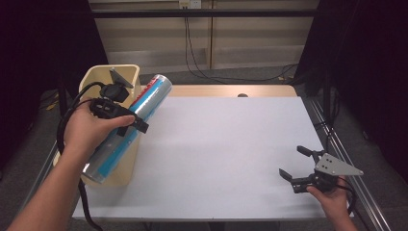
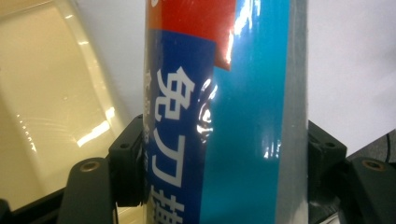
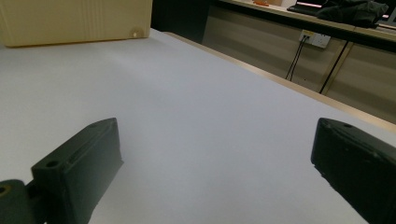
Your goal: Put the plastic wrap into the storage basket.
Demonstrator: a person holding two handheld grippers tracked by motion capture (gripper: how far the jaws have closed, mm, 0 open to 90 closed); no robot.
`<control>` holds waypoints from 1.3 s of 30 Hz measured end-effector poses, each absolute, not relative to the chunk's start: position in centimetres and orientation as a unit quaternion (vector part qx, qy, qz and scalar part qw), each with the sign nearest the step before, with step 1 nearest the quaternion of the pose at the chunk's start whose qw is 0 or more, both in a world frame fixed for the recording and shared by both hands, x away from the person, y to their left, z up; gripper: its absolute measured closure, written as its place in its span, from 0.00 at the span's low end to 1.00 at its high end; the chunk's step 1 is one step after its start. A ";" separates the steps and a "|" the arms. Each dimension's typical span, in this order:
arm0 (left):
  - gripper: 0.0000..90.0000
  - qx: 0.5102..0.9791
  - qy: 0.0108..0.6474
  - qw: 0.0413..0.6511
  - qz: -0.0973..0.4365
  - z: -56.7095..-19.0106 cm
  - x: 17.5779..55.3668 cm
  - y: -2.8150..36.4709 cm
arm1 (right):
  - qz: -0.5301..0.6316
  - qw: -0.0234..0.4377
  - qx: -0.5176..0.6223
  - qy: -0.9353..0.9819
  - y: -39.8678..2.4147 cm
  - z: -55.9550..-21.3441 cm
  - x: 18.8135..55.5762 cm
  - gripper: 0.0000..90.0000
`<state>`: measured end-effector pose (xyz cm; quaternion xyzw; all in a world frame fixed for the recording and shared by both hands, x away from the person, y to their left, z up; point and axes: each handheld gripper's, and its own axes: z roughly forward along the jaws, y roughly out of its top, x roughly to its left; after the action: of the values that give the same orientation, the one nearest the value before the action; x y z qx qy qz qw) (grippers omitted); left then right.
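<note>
Above the beige bin (image 1: 126, 166) at the left edge of the bench (image 1: 221, 144), a long blue-and-silver foil-wrapped roll (image 1: 130, 126) is held tilted, its lower end over the bin's near rim and its upper end toward the bench. A slip is judged the main risk, since the glossy wrap is gripped near mid-length only and either end could swing against the bin wall. The roll is pinched between the fingers (image 2: 126, 175) of the left gripper (image 1: 126, 119). The right gripper (image 1: 294, 164) is held apart with fingers spread, nothing between them.
</note>
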<state>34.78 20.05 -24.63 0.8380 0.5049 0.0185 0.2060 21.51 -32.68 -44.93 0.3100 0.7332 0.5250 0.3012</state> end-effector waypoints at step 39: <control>0.36 0.781 0.596 0.182 0.042 -25.2 34.5 25.9 | 0.530 0.299 0.309 0.731 -32.6 -44.9 21.5 0.01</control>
<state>34.51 25.88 -25.17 0.7813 0.5956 0.0420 0.1817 21.53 -32.65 -44.92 0.3095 0.7309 0.5297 0.2990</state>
